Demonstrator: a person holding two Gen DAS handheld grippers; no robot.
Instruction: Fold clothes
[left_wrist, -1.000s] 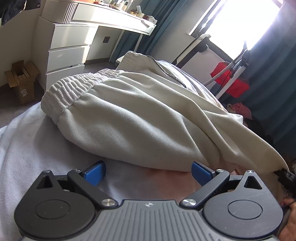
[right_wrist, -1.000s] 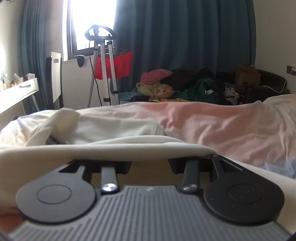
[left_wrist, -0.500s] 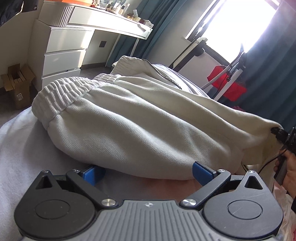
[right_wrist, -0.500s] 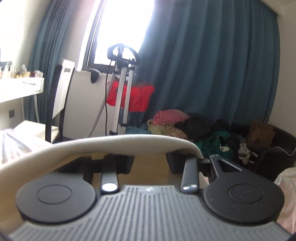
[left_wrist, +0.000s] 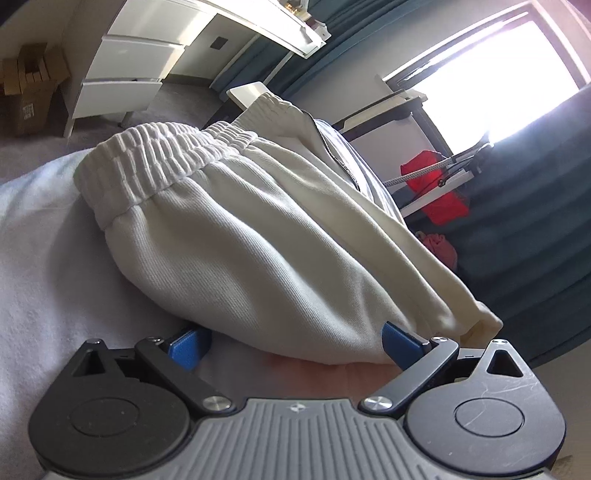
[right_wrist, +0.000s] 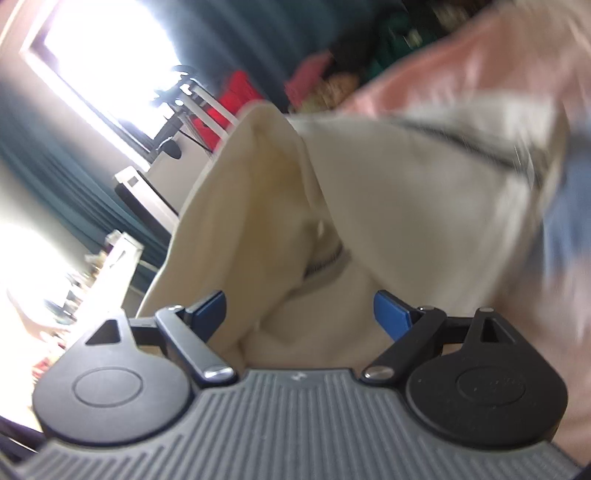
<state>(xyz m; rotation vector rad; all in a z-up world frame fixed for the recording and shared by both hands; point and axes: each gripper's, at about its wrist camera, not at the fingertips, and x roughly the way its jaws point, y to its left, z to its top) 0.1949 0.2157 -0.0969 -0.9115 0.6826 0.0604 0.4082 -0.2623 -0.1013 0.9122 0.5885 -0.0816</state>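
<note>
Left wrist view, from left to right: pale bed sheet, then the cream sweatpants heaped on the bed, with the ribbed elastic waistband toward the upper left and the fabric falling away to a folded edge at lower right. The left tongs sit low against the near edge of the heap, spread wide, one blue pad tucked partly under the cloth on the left and the other at the right; nothing is pinched between them.

The right wrist view is tilted and smeared with motion. A bright window is at upper left, cream cloth fills the middle, showing a dark zipper line, and pink bedding lies at upper right. The right tongs are likewise spread wide, with a ridge of the cloth lying in the gap between the pads but not clamped.

My judgement is that a fold of the garment is in hand: a flap looks laid over, and both tongs are free of it. The pile is bulky and rumpled rather than flat, so the task seems well short of done.

The next move likely calls for closing on an edge, probably the waistband or the near fold, then drawing the layers flat. The thick fabric may bunch or slip if only one layer is caught.
</note>
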